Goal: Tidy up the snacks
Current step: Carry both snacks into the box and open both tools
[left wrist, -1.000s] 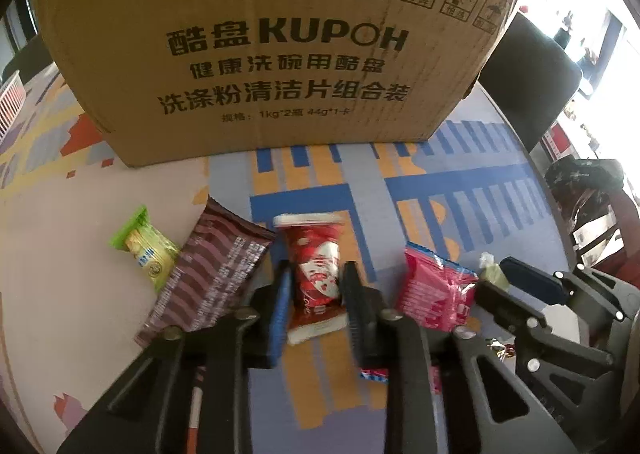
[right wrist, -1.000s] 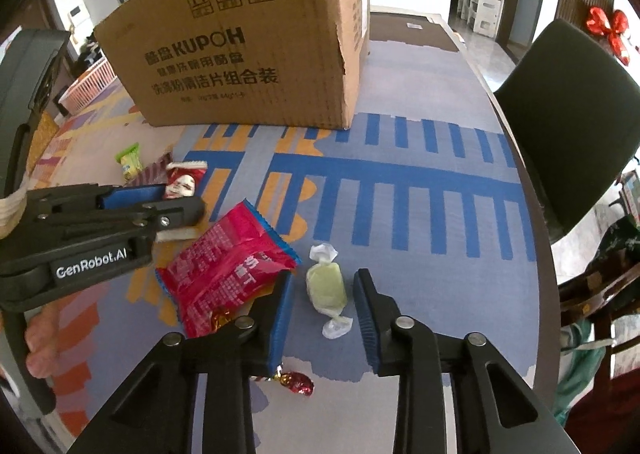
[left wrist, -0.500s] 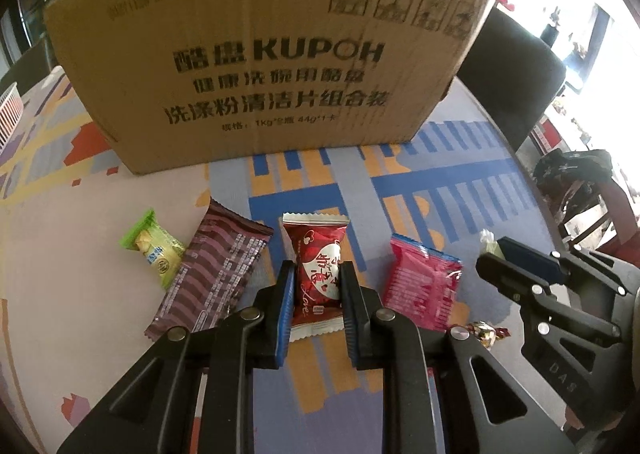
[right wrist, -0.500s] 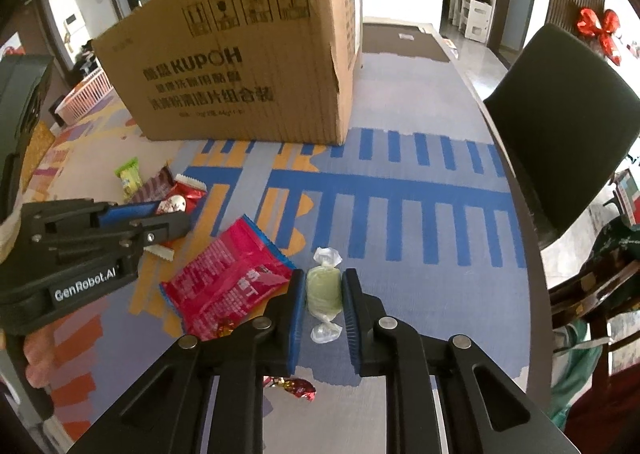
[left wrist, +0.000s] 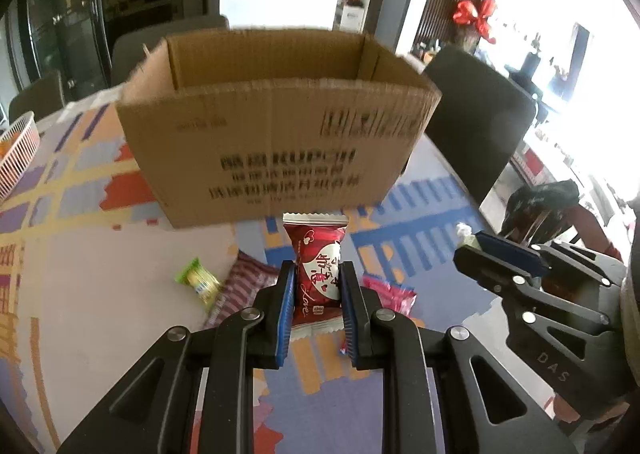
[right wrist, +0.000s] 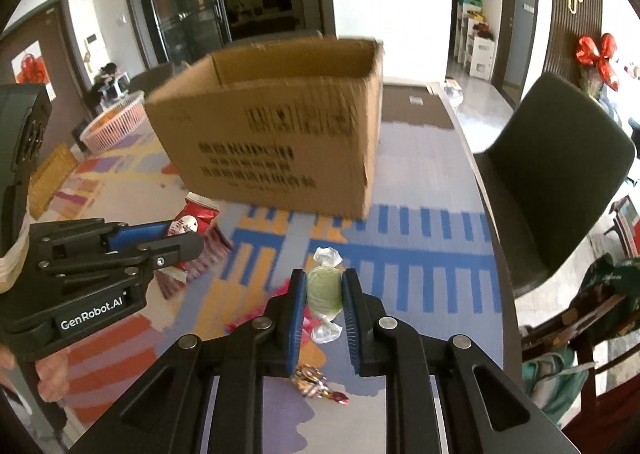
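The left tool (left wrist: 316,290) is clamped on a red snack packet (left wrist: 318,274), lifted clear of the worktop (left wrist: 100,294). The right tool (right wrist: 324,294) is shut on a pale green wrapped candy (right wrist: 323,292), also off the surface. Ahead of both stands the open cardboard box (left wrist: 276,158). To do this well, carry each piece above the near rim before letting go, and keep the two tools apart while crossing it.
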Demonstrator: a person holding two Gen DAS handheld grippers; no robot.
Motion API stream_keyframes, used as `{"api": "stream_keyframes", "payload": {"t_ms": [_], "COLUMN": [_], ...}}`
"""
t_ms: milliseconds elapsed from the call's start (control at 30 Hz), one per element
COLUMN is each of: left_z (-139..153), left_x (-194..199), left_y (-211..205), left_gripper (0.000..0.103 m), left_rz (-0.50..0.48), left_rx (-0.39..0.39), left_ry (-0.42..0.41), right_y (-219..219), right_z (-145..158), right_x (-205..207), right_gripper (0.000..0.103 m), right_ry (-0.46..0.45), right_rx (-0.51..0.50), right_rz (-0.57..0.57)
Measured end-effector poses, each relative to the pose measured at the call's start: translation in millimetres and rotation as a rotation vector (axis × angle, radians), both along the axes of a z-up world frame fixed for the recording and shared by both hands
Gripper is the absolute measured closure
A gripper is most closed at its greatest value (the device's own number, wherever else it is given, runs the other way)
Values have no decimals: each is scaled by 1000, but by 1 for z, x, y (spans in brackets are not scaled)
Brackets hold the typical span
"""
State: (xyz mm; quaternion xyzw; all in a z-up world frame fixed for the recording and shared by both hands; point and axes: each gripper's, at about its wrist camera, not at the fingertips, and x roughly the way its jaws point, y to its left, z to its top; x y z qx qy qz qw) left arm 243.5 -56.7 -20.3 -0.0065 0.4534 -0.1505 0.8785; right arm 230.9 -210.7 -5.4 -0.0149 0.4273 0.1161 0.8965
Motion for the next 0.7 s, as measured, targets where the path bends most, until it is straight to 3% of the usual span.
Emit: {"api": "stream_keyframes", "payload": {"t_ms": [700], "left_z": [85], "left_x": [16], "left_y": [37], "left_gripper": [81], "left_rz": [55], "left_rx": [-29], "left_ry": [-193], "right_y": [37], "right_z": [87], "right_x": [29], "right_gripper": [83], "right_ry": [-176], "right_rx": [62], "right_rz": [33]}}
